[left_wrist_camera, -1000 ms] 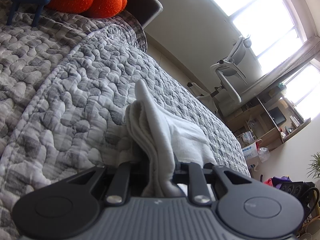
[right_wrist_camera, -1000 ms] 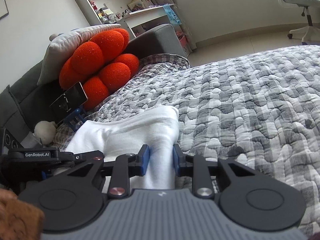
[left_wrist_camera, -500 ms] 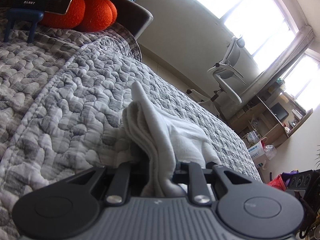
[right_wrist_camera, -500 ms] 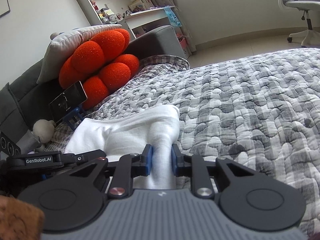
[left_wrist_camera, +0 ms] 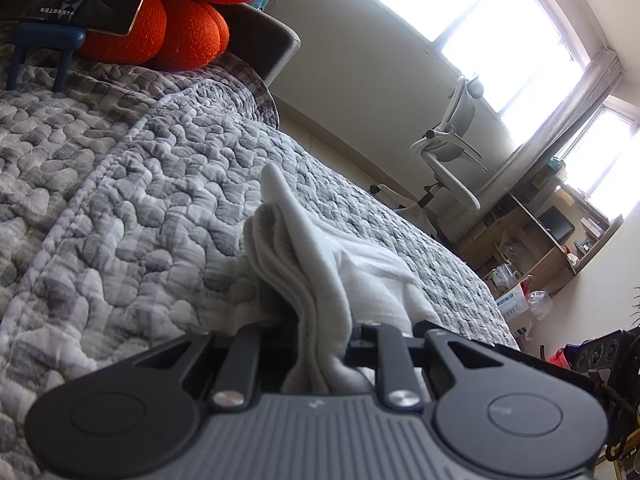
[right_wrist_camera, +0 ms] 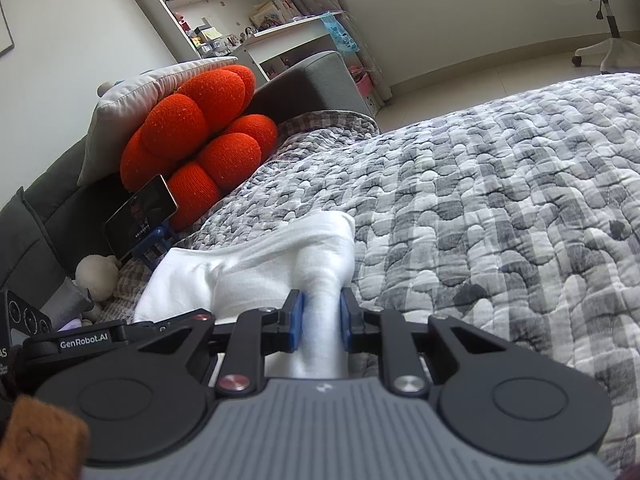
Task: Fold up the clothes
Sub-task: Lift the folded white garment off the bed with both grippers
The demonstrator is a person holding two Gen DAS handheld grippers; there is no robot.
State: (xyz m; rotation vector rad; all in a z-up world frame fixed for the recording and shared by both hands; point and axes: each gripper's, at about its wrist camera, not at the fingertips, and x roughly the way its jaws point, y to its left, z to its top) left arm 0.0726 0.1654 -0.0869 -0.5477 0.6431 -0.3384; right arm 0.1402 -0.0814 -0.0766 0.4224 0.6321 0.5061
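A white garment (left_wrist_camera: 360, 264) lies folded in several layers on the grey quilted bed cover (left_wrist_camera: 132, 240). My left gripper (left_wrist_camera: 324, 322) is shut on a bunched stack of its layers, which rise in a ridge ahead of the jaws. In the right wrist view the same white garment (right_wrist_camera: 240, 272) spreads to the left. My right gripper (right_wrist_camera: 322, 307) is shut on a thick rolled fold of it, its blue pads (right_wrist_camera: 297, 316) pressing both sides. The left gripper's black body (right_wrist_camera: 80, 340) shows at that view's lower left.
An orange bobble cushion (right_wrist_camera: 200, 136) and a grey pillow lean on the dark headboard. A phone on a blue stand (right_wrist_camera: 140, 216) plays a video beside a small plush toy (right_wrist_camera: 98, 276). A white office chair (left_wrist_camera: 448, 160) stands past the bed. Bookshelves (right_wrist_camera: 224, 8) line the wall.
The right jaws have narrowed onto the white fold. The left wrist view has tilted a little, with its grip on the bunched layers unchanged.
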